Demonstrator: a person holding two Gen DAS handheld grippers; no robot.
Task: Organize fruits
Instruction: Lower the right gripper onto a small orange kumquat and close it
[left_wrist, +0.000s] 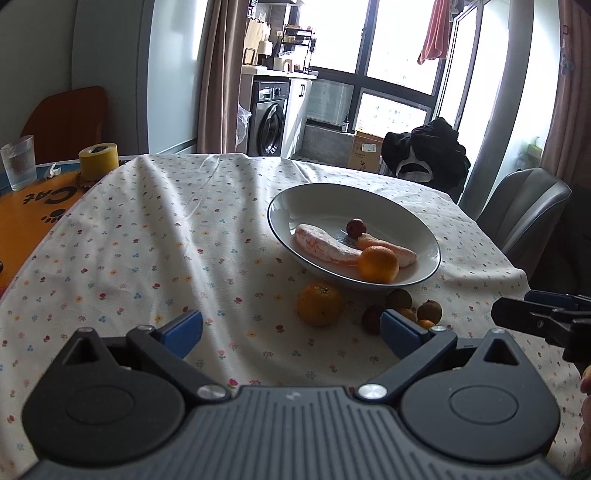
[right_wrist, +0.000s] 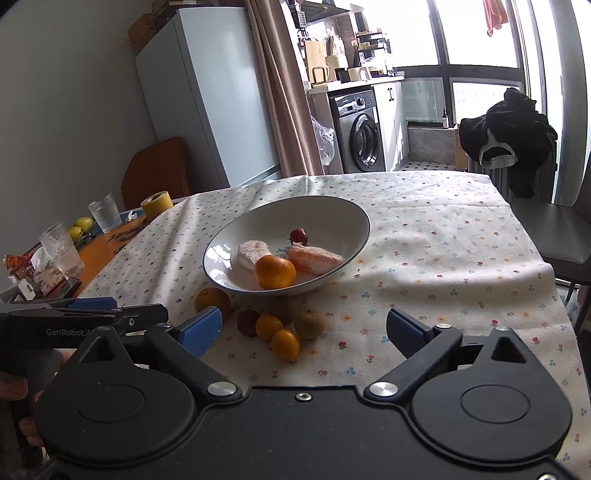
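A white bowl (left_wrist: 295, 201) (right_wrist: 354, 212) on the flowered tablecloth holds an orange (left_wrist: 378, 264) (right_wrist: 275, 272), two peeled pomelo segments (left_wrist: 325, 247) (right_wrist: 316, 258) and a small red fruit (left_wrist: 355, 228) (right_wrist: 298, 235). In front of the bowl lie another orange (left_wrist: 320, 303) (right_wrist: 211, 300), two kumquats (right_wrist: 269, 326), two brown round fruits (left_wrist: 429, 310) (right_wrist: 309, 324) and a dark red one (right_wrist: 248, 321). My left gripper (left_wrist: 291, 330) (right_wrist: 140, 308) hovers open just short of the loose orange. My right gripper (right_wrist: 303, 328) (left_wrist: 511, 304) is open near the kumquats. Both are empty.
At the far left, on an orange mat, stand a yellow tape roll (left_wrist: 99, 160) (right_wrist: 157, 204), drinking glasses (left_wrist: 17, 162) (right_wrist: 62, 251) and yellow fruits (right_wrist: 83, 223). A grey chair (left_wrist: 528, 206) (right_wrist: 554, 236) sits at the table's right edge. A person's hand (right_wrist: 26, 391) holds the left gripper.
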